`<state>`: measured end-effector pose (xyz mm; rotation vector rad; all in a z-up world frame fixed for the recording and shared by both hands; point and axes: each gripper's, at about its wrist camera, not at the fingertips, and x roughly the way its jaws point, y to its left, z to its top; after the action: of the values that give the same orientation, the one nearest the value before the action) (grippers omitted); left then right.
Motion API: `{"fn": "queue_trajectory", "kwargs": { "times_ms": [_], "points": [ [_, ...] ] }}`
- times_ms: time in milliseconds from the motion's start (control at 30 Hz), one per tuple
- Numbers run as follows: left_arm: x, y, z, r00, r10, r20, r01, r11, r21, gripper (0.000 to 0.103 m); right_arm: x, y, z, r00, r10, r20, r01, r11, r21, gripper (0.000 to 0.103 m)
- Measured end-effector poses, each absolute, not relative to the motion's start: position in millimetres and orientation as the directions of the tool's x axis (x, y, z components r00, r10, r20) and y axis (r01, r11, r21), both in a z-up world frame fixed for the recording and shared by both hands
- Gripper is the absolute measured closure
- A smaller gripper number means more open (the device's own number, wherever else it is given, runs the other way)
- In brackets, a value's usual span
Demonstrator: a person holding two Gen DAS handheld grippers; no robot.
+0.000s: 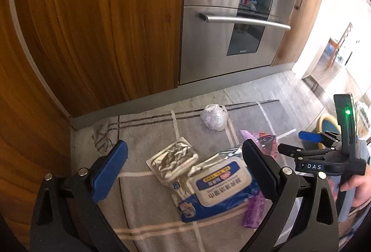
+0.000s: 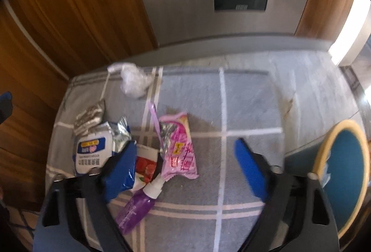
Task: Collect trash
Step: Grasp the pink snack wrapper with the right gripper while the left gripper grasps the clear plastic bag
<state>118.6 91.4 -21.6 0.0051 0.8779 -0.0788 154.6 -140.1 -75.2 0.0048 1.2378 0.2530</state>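
Bounded at 12 o'clock by wooden cabinets (image 1: 97, 27) and a steel oven (image 1: 231, 20); open grey checked rug (image 2: 250, 98) toward 3 o'clock, where a blue bin (image 2: 345, 166) stands. Blue-and-white wipes pack (image 1: 220, 189), crumpled, label up, beside a silver pouch (image 1: 172, 160). Lying between the wide-spread left gripper (image 1: 183, 156) fingers. Right gripper (image 2: 185, 159) equally wide, pink wrapper (image 2: 180, 150) and purple bottle (image 2: 136, 208) between its fingers.

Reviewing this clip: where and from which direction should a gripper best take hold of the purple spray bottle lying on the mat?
Grip the purple spray bottle across its round body, probably from above, jaws straddling its width. It lies flat on the grey checked mat, white cap touching the pink wrapper, so the bare lower body is freest. The right gripper is open.
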Motion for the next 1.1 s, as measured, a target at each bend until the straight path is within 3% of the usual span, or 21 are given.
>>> {"fn": "queue_trajectory", "kwargs": {
  "times_ms": [133,333,533,900,1000,1100],
  "points": [
    [130.5,94.6,-30.5,0.659,-0.021,-0.752,0.073,0.997,0.036,0.006,160.3,-140.6,-88.2,0.270,0.201,-0.942,-0.172,0.972,0.159,0.042],
    [158.5,96.7,-57.0,0.624,-0.044,-0.780,0.043,0.999,-0.022,0.006,165.8,-137.6,-101.7,0.245,0.214,-0.946,-0.169,0.970,0.175,0.058],
    [188.2,66.2,-79.5,0.618,-0.067,-0.784,0.106,0.994,-0.002,0.006,164.3,-131.3,-111.0,0.238,0.197,-0.951,-0.213,0.966,0.147,0.077],
    [235.6,29.6,-124.2,0.562,-0.094,-0.822,0.114,0.993,-0.036,0.008,163.8,-160.6,-103.2,0.239,0.224,-0.945,-0.135,0.971,0.196,0.088],
    [248.9,21.5,-142.9,0.510,-0.086,-0.856,0.126,0.992,-0.024,0.025,162.6,-163.5,-101.2,0.236,0.231,-0.944,-0.133,0.970,0.204,0.088],
    [255.6,14.2,-154.2,0.468,-0.115,-0.876,0.152,0.987,-0.049,0.052,160.3,-164.5,-99.4,0.238,0.229,-0.944,-0.145,0.969,0.199,0.088]
  ]
}}
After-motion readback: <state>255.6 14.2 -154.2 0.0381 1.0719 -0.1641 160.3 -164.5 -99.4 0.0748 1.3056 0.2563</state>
